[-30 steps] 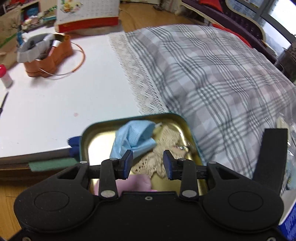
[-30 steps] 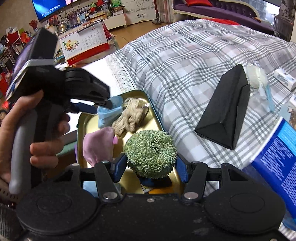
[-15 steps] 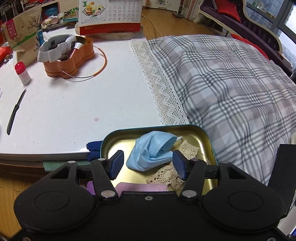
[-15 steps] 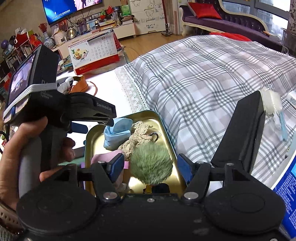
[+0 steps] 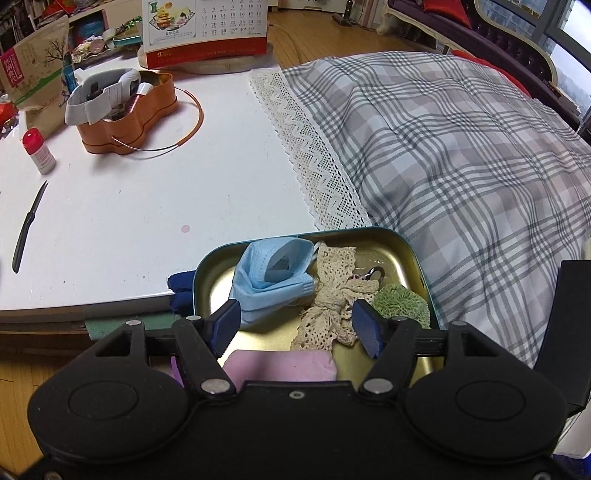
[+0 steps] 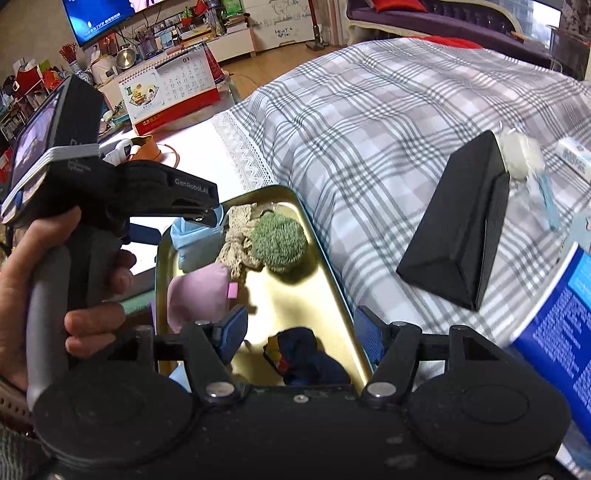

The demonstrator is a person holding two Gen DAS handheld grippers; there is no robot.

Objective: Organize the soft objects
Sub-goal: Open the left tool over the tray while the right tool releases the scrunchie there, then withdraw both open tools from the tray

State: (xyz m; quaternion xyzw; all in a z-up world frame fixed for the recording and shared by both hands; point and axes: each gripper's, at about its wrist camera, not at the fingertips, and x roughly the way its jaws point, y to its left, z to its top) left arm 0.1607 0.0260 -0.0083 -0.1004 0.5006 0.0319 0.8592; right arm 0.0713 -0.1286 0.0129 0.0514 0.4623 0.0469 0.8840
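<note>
A gold tin tray (image 5: 410, 254) (image 6: 325, 254) with a teal rim sits at the table's near edge. In it lie a blue face mask (image 5: 273, 273) (image 6: 192, 240), a beige lace piece (image 5: 332, 295) (image 6: 236, 236), a green fuzzy ball (image 5: 400, 299) (image 6: 279, 242), a pink soft pad (image 5: 280, 363) (image 6: 197, 291) and a dark blue cloth (image 6: 306, 354). My left gripper (image 5: 297, 325) is open and empty above the tray's near side. My right gripper (image 6: 301, 334) is open and empty above the dark blue cloth.
A plaid cloth (image 5: 461, 147) covers the right of the table. An orange tin (image 5: 122, 122), a red-capped bottle (image 5: 38, 151), a black knife (image 5: 27, 229) and a calendar (image 5: 205, 31) are on the white table. A black case (image 6: 458, 225) and a blue box (image 6: 554, 325) lie right of the tray.
My right gripper opened and let the green ball go; it now lies in the tray by the lace. Both grippers pulled back. My left gripper opened wider.
</note>
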